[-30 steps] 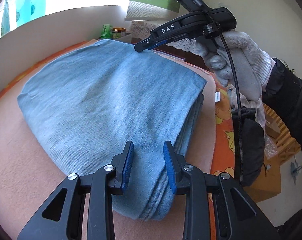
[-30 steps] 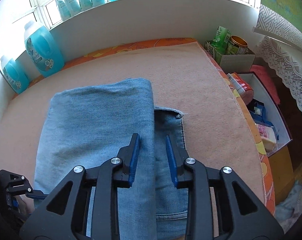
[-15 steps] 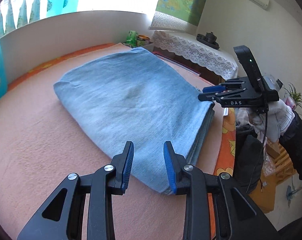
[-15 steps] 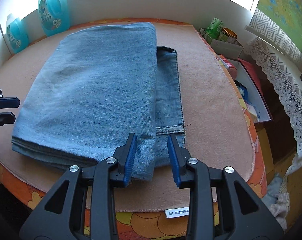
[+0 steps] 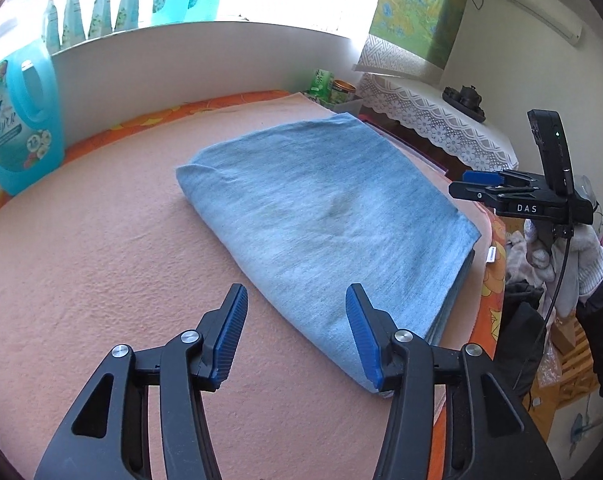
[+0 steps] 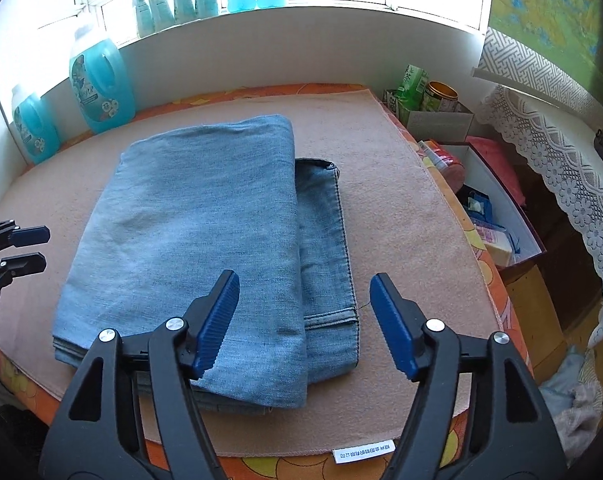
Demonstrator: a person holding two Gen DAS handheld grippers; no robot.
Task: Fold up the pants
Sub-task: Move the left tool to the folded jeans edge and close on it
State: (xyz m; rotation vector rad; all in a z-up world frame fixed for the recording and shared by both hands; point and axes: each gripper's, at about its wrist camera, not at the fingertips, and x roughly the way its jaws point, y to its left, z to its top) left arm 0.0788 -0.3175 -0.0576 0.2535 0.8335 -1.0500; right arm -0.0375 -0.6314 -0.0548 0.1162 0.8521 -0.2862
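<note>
Now the faded light-blue denim pants (image 6: pixel 197 240) are lying folded into a thick rectangular stack on the peach-coloured fleece mat (image 6: pixel 401 208), close to its near edge and nearer its left corner than its right. A narrower strip with a hem and seam is sticking out from under the top panel on the right side.

The left black two-finger gripper with blue ribbed pads (image 5: pixel 295 332) is hovering above the stack's near corner, its jaws opening with nothing clamped between them. The right gripper of the same build (image 6: pixel 305 320) is also opening wide over the near edge, pads clear of the cloth.

The fold itself is looking nearly finished, so the step in hand is probably tidying. Doing it well is meaning squaring the stack: the exposed hem strip should be getting tucked or nudged under the top panel so the edges line up. The layered edge nearest the mat's front border is looking slightly staggered, though the fisheye bend is making that hard to judge. Denim this thick is likely holding its crease, so light pressing along the top ought to be enough.
</note>
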